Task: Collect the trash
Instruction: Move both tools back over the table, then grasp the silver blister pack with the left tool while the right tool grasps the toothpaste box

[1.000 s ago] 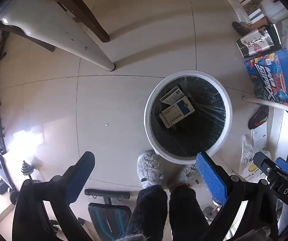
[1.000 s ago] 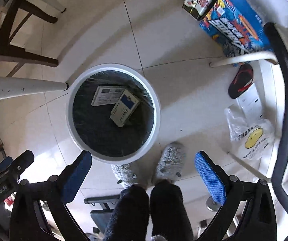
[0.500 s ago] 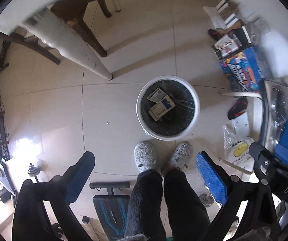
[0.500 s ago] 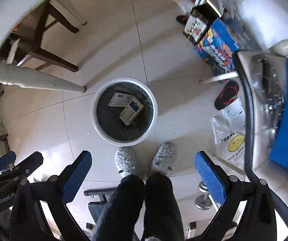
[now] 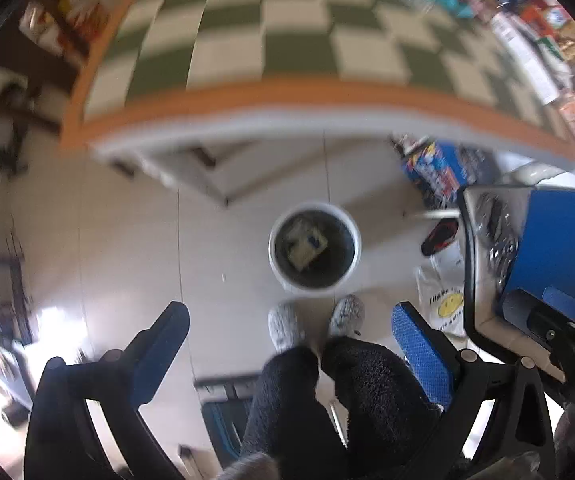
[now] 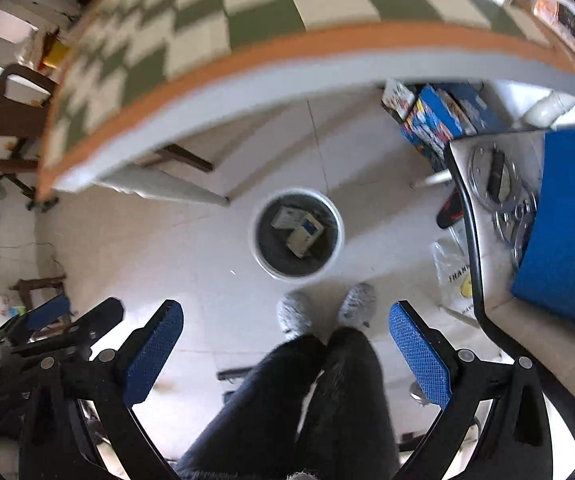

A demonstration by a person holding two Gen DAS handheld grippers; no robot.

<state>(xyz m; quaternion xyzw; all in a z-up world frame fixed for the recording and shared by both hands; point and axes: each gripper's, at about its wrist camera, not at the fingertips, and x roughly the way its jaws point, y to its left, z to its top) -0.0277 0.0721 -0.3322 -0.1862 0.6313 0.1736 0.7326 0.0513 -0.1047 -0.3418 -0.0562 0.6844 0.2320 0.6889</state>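
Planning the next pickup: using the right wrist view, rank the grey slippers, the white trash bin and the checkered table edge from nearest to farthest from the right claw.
1. Grey slippers, on the floor just ahead of the right claw.
2. White trash bin, on the floor beyond the slippers.
3. Checkered table edge, across the top of the view.

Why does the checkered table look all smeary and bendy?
Left wrist view: the checkered tabletop is smeared by motion blur, and the trash bin is soft too. Right wrist view: the tabletop is streaked, its orange edge curved by the fisheye lens; the bin looks sharper.
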